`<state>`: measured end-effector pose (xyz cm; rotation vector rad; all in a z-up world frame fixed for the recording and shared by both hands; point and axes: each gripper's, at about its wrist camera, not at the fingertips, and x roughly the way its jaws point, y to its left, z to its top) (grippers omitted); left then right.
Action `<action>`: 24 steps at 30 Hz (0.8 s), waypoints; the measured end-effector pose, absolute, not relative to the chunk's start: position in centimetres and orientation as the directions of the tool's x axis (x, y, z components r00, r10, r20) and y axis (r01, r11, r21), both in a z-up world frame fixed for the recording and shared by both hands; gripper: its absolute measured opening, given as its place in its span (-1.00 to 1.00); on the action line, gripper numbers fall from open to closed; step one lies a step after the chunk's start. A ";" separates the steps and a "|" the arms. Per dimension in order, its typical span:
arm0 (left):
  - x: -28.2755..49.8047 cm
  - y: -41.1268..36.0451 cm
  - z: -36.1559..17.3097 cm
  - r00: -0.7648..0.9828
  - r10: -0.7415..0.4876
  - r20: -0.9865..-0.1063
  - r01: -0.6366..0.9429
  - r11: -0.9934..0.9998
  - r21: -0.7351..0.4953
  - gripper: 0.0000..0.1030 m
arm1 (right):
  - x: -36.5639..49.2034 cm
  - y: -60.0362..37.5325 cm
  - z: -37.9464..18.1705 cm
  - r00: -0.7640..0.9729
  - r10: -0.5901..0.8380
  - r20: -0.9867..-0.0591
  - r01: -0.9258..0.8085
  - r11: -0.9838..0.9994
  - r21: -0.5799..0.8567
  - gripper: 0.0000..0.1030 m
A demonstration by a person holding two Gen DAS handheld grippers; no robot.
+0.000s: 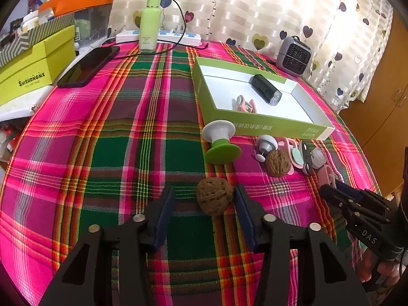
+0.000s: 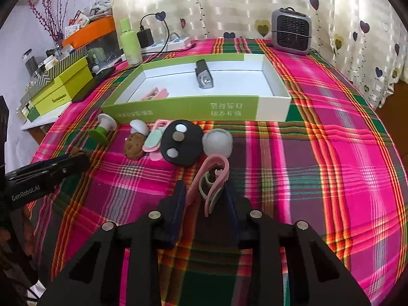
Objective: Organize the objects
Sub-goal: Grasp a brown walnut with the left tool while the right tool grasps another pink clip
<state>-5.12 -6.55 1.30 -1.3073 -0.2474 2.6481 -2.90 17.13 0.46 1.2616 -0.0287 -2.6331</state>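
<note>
Walnut (image 1: 215, 195) is lying on the plaid tablecloth (image 1: 127, 127) between the fingers of the left gripper (image 1: 204, 199), whose jaws are standing partly open, the right pad seeming to touch the shell, the left pad apart. The right gripper (image 2: 204, 196) is pinching a pink clip (image 2: 211, 178) with narrow jaws. The green tray (image 2: 178, 107) is sitting beyond, holding a black flashlight (image 2: 203, 77) and another pink clip (image 2: 155, 93), with a second walnut (image 1: 278, 162) and a green spool (image 1: 221, 141) just before it

Two walnuts (image 1: 215, 196) (image 1: 278, 162), one green tray (image 1: 267, 125) holding one black flashlight (image 1: 266, 89), one green spool (image 1: 221, 141), one green bottle (image 1: 150, 23).
</note>
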 end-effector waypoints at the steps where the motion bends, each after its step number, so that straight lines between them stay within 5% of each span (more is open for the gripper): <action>1: -5.1 -6.5 1.3 -0.598 0.234 -0.767 -0.087 -0.970 -0.228 -0.22 | -2.8 17.3 0.5 -0.608 -0.205 -0.767 0.189 -0.976 0.111 -0.40; 12: -5.1 -5.8 1.1 -0.609 0.233 -0.758 -0.099 -0.971 -0.219 -0.47 | -3.1 17.8 0.4 -0.607 -0.215 -0.765 0.189 -0.974 0.124 -0.39; 24: -5.0 -5.3 1.1 -0.609 0.231 -0.759 -0.104 -0.972 -0.212 -0.47 | -3.0 17.5 0.5 -0.598 -0.267 -0.755 0.240 -0.959 0.149 -0.39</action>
